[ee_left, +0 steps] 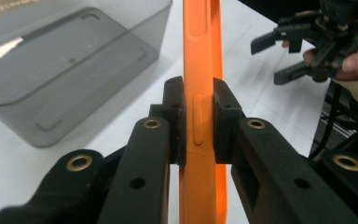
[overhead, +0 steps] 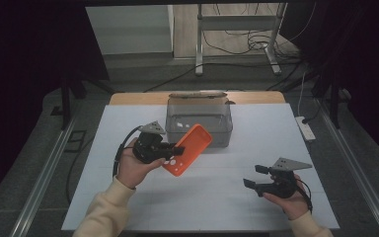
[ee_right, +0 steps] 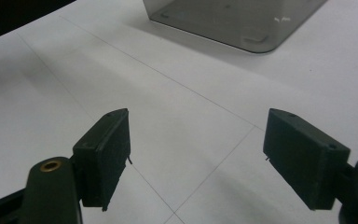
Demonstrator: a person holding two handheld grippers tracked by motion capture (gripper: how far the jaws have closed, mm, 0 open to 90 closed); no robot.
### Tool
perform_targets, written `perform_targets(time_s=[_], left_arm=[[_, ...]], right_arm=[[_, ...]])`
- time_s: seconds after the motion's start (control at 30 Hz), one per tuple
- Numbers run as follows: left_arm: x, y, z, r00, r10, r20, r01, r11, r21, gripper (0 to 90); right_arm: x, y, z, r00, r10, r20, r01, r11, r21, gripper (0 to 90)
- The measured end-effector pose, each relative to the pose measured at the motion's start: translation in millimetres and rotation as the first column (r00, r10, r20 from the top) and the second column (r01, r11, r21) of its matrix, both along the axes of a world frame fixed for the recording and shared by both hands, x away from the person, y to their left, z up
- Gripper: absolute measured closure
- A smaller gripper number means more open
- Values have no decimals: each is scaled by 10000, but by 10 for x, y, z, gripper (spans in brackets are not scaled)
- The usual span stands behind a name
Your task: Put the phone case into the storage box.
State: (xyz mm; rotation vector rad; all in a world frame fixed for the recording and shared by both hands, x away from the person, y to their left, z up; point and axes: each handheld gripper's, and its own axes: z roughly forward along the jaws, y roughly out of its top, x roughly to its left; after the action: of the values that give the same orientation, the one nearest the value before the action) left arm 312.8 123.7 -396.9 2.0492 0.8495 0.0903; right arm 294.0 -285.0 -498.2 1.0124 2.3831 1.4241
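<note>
Nearest the person, at about five o'clock on the white-covered bench [overhead: 217, 197], the right tool [overhead: 254, 177] hovers just above the surface in the right hand [overhead: 292, 200], its two black jaws spread wide with nothing between them; the right gripper view shows bare bench and faint seam lines through the gap between its pads [ee_right: 107, 149]. At about nine o'clock from the bench's middle, the left hand [overhead: 134, 167], in a cream sleeve [overhead: 103, 212], carries the left tool [overhead: 176, 149], which points toward three o'clock and is pinching a flat orange rubbery phone case with rounded corners [overhead: 188, 149]. In the left gripper view the case [ee_left: 200, 116] stands on edge between the two pads [ee_left: 177, 121], which press on its opposite faces, its moulded side-button ridge facing the camera. The case is off the bench, tilted, its upper end leaning toward one o'clock and overlapping, in the high view, the front wall of the box behind it; whether they touch I cannot tell. That clear grey plastic rectangular box [overhead: 199, 121] sits open-topped at twelve o'clock, toward the far edge of the bench. Beyond it, on the floor, stand a metal frame's legs [overhead: 237, 44] with loose cables.
</note>
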Motion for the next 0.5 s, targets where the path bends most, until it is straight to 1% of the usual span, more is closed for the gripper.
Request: perform_targets(time_s=[0.13, 0.2, 0.27, 0.5], left_arm=[[69, 5, 64, 10000, 68, 12, -68, 10000, -3, 796], [98, 3, 97, 10000, 53, -44, -53, 10000, -44, 796], [124, 1, 130, 10000, 88, -23, -88, 10000, 6, 796], [219, 3, 230, 9997, 254, 10, -254, 9996, -121, 796]], right_arm=[[3, -7, 3, 10000, -21, -4, 21, 10000, -11, 230], [8, -11, 2, 10000, -60, 9, 60, 10000, 3, 230], [11, -16, 2, 10000, -84, -10, 84, 10000, 17, 230], [9, -17, -2, 10000, -88, 20, 88, 10000, -22, 230]])
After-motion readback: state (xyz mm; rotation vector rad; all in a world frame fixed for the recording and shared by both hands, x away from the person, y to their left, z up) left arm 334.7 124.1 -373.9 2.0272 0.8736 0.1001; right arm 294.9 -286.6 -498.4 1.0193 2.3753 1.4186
